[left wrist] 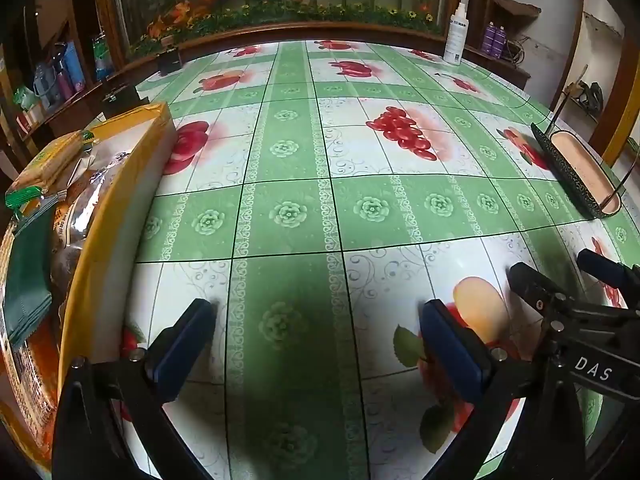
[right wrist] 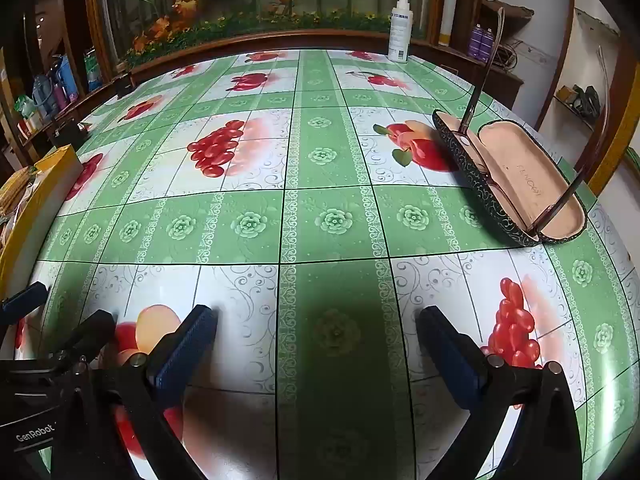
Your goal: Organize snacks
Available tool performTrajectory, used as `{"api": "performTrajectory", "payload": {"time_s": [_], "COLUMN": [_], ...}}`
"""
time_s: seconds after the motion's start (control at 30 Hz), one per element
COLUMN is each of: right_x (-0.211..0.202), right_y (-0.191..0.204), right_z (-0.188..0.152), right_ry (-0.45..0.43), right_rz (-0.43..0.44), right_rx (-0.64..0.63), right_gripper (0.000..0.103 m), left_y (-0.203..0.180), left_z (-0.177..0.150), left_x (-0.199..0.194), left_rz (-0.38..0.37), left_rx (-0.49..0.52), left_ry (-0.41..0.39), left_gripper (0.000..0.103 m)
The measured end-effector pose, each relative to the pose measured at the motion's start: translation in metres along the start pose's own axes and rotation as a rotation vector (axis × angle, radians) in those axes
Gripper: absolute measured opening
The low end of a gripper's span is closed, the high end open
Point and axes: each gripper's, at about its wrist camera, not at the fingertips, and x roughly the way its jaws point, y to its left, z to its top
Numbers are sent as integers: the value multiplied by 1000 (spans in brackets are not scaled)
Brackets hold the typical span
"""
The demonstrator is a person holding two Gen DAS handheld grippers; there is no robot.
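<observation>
snacks (left wrist: 60, 184) sit packed in a yellow box (left wrist: 132, 160) at the counter's (left wrist: 288, 216) left edge | left gripper (left wrist: 316, 344) and right gripper (right wrist: 316, 344) hover side by side near its front edge, jaws wide open, empty | sorting looks unstarted

A box (left wrist: 120, 168) holding snack packets (left wrist: 52, 208) sits on the table (left wrist: 288, 152) at the frame's left edge. An open glasses case (right wrist: 520, 184) lies at the right, glasses (right wrist: 476, 100) in it. A spray bottle (right wrist: 400, 32) stands at the top, on the table's far edge.

Two wrist views, angled down, shared tablecloth (left wrist: 288, 216)
</observation>
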Motion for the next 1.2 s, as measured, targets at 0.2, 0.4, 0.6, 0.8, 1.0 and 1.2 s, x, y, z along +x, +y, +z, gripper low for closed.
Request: {"api": "performTrajectory", "payload": {"time_s": [0.2,0.4,0.6,0.8,1.0,1.2], "right_x": [0,0,0,-1,-2,-4], "right_y": [0,0,0,0,0,0], "right_z": [0,0,0,0,-1,-3], "right_ry": [2,3,3,2,2,2], "right_rz": [-1,-1,-1,-1,-1,0], "right_rx": [-1,-1,-1,-1,-1,0], "right_gripper": [102,102,102,102,102,102], "left_y": [-1,-1,-2,1,7,9], "left_z": [0,0,0,5,7,7], "left_x": [-1,-1,-1,4,6,5], "left_rz": [2,2,3,4,4,4], "left_rx": [1,1,2,3,2,3], "left_ry": [0,1,1,4,5,5], "left_gripper": [103,103,103,103,103,103]}}
